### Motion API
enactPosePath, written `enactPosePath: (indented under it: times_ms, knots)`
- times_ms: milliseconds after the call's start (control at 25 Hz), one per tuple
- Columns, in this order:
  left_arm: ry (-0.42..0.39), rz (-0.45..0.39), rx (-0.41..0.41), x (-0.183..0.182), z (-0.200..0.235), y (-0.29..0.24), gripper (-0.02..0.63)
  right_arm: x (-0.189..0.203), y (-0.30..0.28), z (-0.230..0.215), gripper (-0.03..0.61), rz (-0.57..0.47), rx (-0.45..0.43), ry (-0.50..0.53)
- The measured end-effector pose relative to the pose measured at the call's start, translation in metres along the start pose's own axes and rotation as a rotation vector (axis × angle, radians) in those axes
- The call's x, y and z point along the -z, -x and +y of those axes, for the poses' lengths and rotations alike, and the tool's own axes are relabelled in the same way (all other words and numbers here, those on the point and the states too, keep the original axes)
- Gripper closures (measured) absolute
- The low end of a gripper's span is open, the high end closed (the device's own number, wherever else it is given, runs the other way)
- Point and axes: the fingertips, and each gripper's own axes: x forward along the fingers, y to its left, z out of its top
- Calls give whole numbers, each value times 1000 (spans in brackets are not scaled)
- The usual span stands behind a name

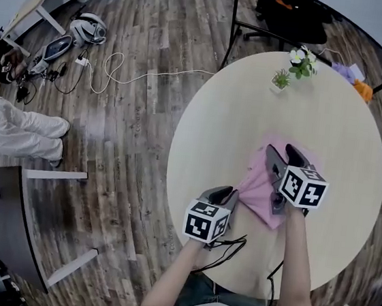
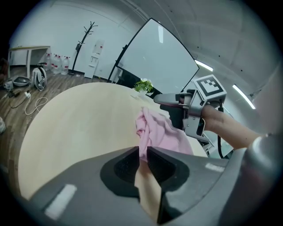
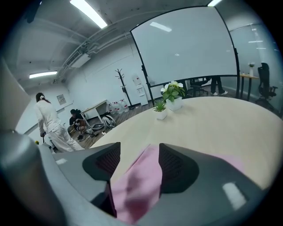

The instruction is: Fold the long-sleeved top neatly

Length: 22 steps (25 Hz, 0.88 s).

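Observation:
A pink long-sleeved top (image 1: pixel 262 191) lies bunched on the round beige table (image 1: pixel 338 124), toward its near side. My left gripper (image 1: pixel 231 194) is at the garment's near-left edge and is shut on a fold of the top (image 2: pixel 163 132), with the cloth pinched between its jaws (image 2: pixel 141 152). My right gripper (image 1: pixel 281 152) hovers over the middle of the top. Its jaws stand apart (image 3: pixel 137 150) with a strip of the pink cloth (image 3: pixel 141 176) lying between them, and table shows beside the cloth. The right gripper (image 2: pixel 177 110) sits just beyond the raised bunch in the left gripper view.
A small potted plant (image 1: pixel 280 79) and a white flower pot (image 1: pixel 301 62) stand at the table's far edge, with purple and orange items (image 1: pixel 357 80) further right. An office chair (image 1: pixel 289 16) is behind the table. Cables (image 1: pixel 118 72) and a person in white (image 1: pixel 15 132) are on the left floor.

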Motion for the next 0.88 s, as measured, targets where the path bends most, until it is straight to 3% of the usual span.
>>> enactPosePath:
  times_ms: [320, 720, 880]
  knots:
    - [-34, -92, -74, -28, 12, 30, 560, -3, 49, -25, 365, -75, 107, 29]
    - [-251, -275, -175, -113, -11, 86, 561, -44, 147, -23, 451, -260, 263, 175]
    - [-326, -359, -182, -147, -37, 108, 561, -60, 188, -23, 473, -347, 308, 182]
